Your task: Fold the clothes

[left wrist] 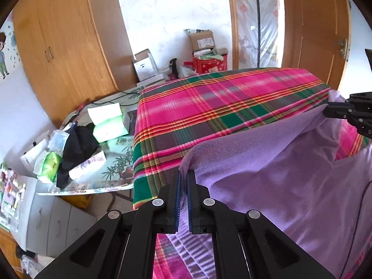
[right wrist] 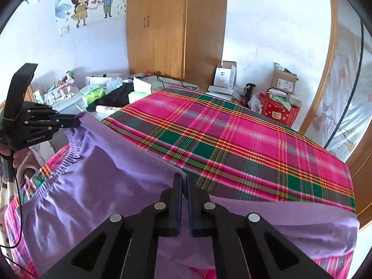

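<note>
A purple garment [left wrist: 267,167] with an elastic waistband [right wrist: 67,160] is held up over a bed with a pink and green plaid cover [left wrist: 220,107]. My left gripper [left wrist: 184,174] is shut on one corner of its upper edge. My right gripper [right wrist: 184,179] is shut on the other corner of that edge. The right gripper also shows at the right of the left wrist view [left wrist: 330,109], pinching the cloth. The left gripper shows at the left of the right wrist view [right wrist: 78,121]. The cloth [right wrist: 111,186] sags between them and drapes down onto the bed.
A cluttered side table [left wrist: 109,172] with tissue packs, bottles and a black cloth stands left of the bed. Wooden wardrobes [left wrist: 69,46] and cardboard boxes [left wrist: 202,39] line the far wall. A red bag [right wrist: 279,114] sits on the floor beyond the bed.
</note>
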`<move>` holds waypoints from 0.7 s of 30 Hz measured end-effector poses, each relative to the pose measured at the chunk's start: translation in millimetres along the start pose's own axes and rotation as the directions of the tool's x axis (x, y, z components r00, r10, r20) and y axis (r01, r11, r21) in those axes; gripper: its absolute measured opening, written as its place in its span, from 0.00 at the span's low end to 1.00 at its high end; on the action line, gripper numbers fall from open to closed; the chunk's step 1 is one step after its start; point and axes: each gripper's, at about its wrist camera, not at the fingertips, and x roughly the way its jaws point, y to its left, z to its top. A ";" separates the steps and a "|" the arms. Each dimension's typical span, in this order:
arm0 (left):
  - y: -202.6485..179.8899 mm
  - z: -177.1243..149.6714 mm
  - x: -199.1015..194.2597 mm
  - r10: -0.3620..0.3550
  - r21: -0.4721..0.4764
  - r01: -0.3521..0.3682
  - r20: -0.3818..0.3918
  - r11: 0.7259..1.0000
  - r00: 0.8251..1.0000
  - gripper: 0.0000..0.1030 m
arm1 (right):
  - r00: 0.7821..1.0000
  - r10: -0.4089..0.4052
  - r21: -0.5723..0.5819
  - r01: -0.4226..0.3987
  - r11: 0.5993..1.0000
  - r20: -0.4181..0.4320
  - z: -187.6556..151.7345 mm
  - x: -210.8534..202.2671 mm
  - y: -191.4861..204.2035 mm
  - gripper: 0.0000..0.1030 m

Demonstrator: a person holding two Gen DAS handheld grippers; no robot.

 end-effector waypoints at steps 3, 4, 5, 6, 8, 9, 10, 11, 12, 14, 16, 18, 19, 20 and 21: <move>-4.8 -7.2 -10.5 -0.002 0.002 0.002 0.008 1.000 1.000 0.05 | 1.000 -0.002 0.013 0.002 1.000 0.015 -6.2 -13.7 4.0 0.04; -5.9 -9.3 -14.2 -0.001 0.001 0.001 0.012 1.000 1.000 0.05 | 1.000 -0.003 0.018 0.002 1.000 0.020 -8.4 -18.4 5.4 0.04; -7.4 -11.6 -19.0 -0.001 0.000 0.001 0.016 1.000 1.000 0.05 | 1.000 -0.004 0.022 0.004 1.000 0.024 -10.9 -24.0 7.4 0.04; -8.7 -13.6 -23.8 -0.001 -0.001 0.001 0.022 1.000 1.000 0.05 | 0.999 -0.006 0.024 0.005 1.000 0.031 -12.9 -29.4 9.3 0.04; -10.9 -16.5 -32.1 0.001 -0.001 -0.001 0.034 1.000 0.999 0.05 | 0.999 -0.010 0.028 0.009 1.000 0.045 -16.8 -40.1 13.2 0.04; -12.0 -17.9 -36.8 0.002 -0.001 -0.002 0.041 1.000 0.999 0.05 | 0.999 -0.012 0.029 0.011 1.000 0.052 -18.8 -45.5 15.2 0.04; -13.0 -19.1 -40.7 0.002 -0.002 -0.002 0.046 1.000 0.999 0.05 | 0.998 -0.014 0.031 0.012 0.999 0.059 -20.8 -50.9 17.1 0.04; -14.3 -20.4 -44.4 0.004 -0.001 -0.004 0.051 1.000 0.999 0.05 | 0.998 -0.016 0.033 0.014 0.999 0.066 -22.7 -56.2 19.0 0.04; -15.8 -21.9 -48.8 0.006 0.000 -0.006 0.058 1.000 0.998 0.05 | 0.997 -0.018 0.035 0.015 0.999 0.073 -24.7 -61.7 21.0 0.04; -18.5 -25.2 -59.0 0.009 0.001 -0.009 0.073 1.000 0.997 0.05 | 0.996 -0.019 0.032 0.016 0.999 0.084 -29.1 -72.5 25.8 0.04; -20.0 -29.0 -67.6 0.011 0.000 -0.011 0.083 1.000 0.996 0.05 | 0.995 -0.024 0.024 0.022 0.999 0.095 -34.6 -82.8 31.9 0.04; -21.3 -33.1 -76.4 0.012 -0.001 -0.012 0.093 1.000 0.996 0.05 | 0.994 -0.029 0.017 0.028 0.999 0.103 -38.9 -91.2 38.6 0.04; -22.1 -35.3 -80.6 0.013 -0.003 -0.013 0.097 1.000 0.995 0.05 | 0.994 -0.030 0.014 0.028 0.999 0.108 -41.1 -95.7 41.6 0.04; -22.7 -37.9 -84.0 0.013 -0.005 -0.013 0.100 1.000 0.995 0.05 | 0.993 -0.031 0.013 0.030 0.999 0.110 -43.0 -98.7 43.9 0.04; -23.0 -40.8 -87.0 0.011 -0.007 -0.010 0.102 1.000 0.995 0.05 | 0.993 -0.033 0.011 0.031 0.999 0.112 -45.1 -101.9 46.5 0.04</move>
